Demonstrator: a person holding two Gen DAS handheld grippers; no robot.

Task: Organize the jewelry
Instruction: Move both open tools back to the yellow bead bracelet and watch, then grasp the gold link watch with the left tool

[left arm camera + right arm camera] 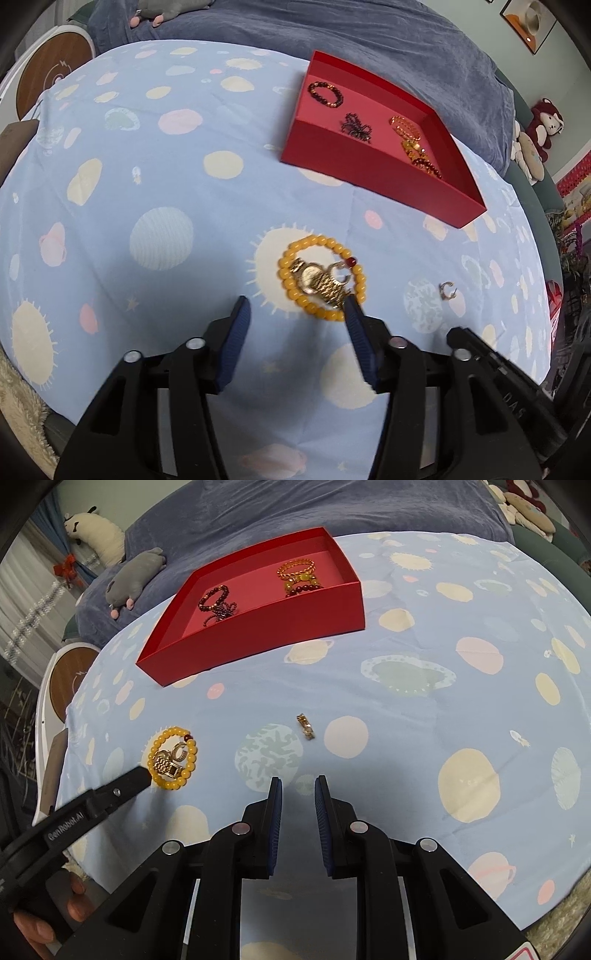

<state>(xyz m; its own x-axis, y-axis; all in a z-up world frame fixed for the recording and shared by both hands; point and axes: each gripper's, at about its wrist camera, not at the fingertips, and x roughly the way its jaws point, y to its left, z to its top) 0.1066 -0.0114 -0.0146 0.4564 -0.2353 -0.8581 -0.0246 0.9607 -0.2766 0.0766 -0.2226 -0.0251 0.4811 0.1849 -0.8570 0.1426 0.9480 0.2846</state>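
Note:
A yellow bead bracelet (291,258) lies on the blue planet-print cloth, with a gold watch (321,282) and a small hoop earring (341,275) inside its ring. My left gripper (297,304) is open just before the bracelet, its right finger touching the bracelet's near edge. The pile also shows in the right wrist view (173,758). A small gold earring (306,726) lies alone ahead of my right gripper (297,786), which is open a little and empty. A red box (373,173) holds several bracelets.
The cloth (406,709) covers a raised surface with a dark blue blanket (332,33) behind it. Plush toys (136,576) lie on the blanket. A round wooden-topped stand (51,79) is at the far left.

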